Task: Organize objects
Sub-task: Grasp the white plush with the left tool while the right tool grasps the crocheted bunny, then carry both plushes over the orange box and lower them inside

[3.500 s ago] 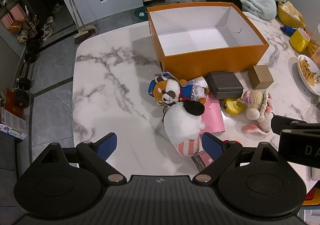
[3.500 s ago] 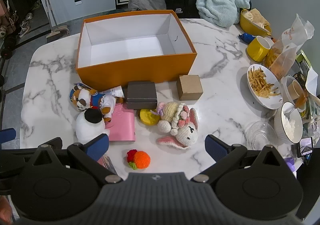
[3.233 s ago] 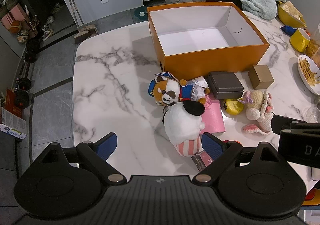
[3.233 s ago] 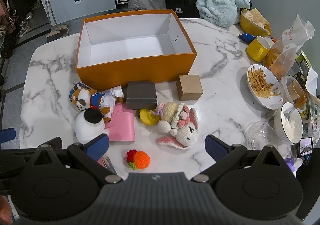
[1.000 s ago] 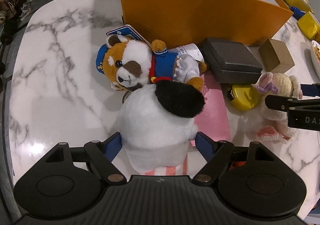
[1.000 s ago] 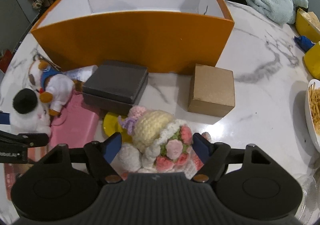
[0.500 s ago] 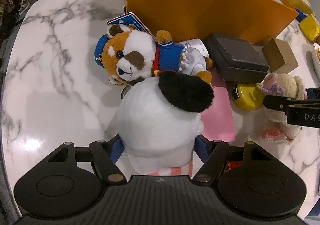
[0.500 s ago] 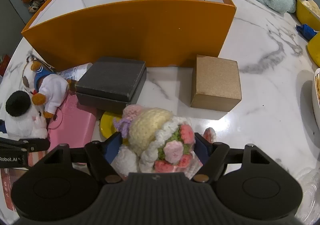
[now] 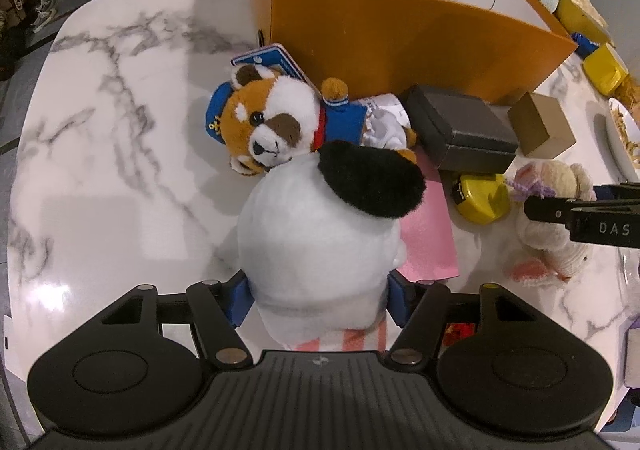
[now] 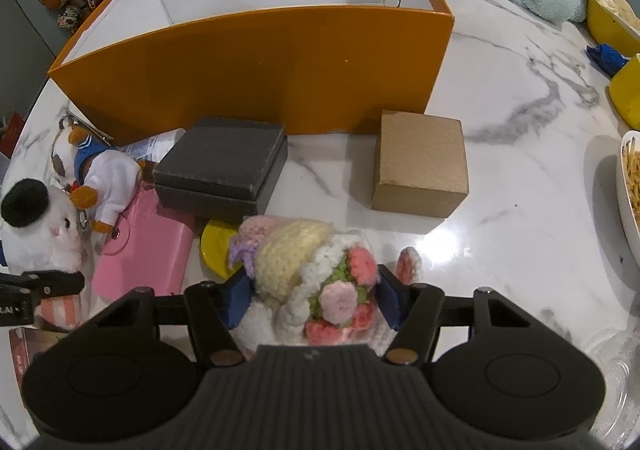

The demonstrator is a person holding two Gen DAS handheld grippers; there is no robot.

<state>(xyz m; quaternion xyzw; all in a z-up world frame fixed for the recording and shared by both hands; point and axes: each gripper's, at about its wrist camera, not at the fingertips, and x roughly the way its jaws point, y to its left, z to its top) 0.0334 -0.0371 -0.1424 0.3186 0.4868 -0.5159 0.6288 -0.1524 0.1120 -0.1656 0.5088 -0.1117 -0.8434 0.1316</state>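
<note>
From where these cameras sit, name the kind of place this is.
Most likely a lived-in home dining area: a marble table carrying a bowl of fries, soft toys beside an orange box, and shoes on the floor behind.

Between my left jaws sits the round plush [image 9: 316, 242] on the desk [image 9: 120, 170]. Just beyond it lies the raccoon plush [image 9: 280, 122], and behind that the open box [image 9: 400, 46]. Between my right jaws sits the crochet doll [image 10: 312, 274]; ahead and left lies the lidded case [image 10: 224, 166], ahead and right the cardboard cube [image 10: 420, 166].
</note>
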